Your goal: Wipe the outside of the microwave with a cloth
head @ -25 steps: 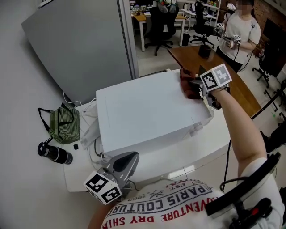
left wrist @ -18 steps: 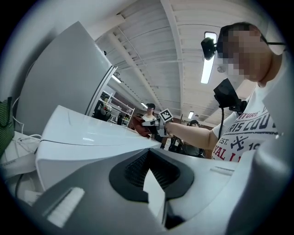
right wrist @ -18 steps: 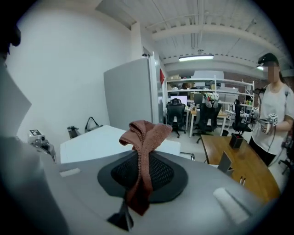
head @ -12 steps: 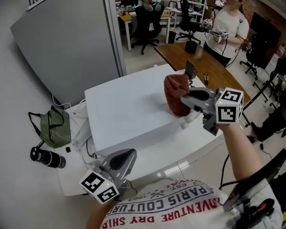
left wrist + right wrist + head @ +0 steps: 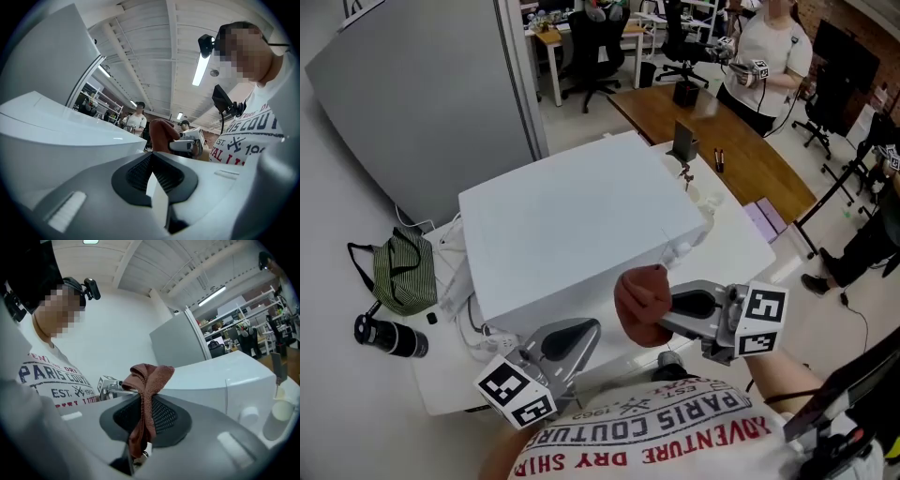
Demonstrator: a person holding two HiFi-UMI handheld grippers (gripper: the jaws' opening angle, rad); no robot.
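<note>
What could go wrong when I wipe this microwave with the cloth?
The cloth is pinched by only a narrow fold in the right gripper, so it may slip out under pressure. The bunched cloth covers little of the jaws, so hard plastic might scrape the microwave or catch its knobs.

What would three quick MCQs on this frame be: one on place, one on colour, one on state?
1. Where is the cloth relative to the microwave?
A. lying on its top
B. off the top, at its near side
C. behind it

2. Cloth colour?
A. blue
B. reddish-brown
C. white

3. Right gripper state?
A. open, empty
B. shut on a knob
C. shut on the cloth

Answers:
1 B: the head view shows it below the top's near edge.
2 B: it looks reddish-brown in every view.
3 C: the right gripper view shows the cloth pinched between the jaws.
</note>
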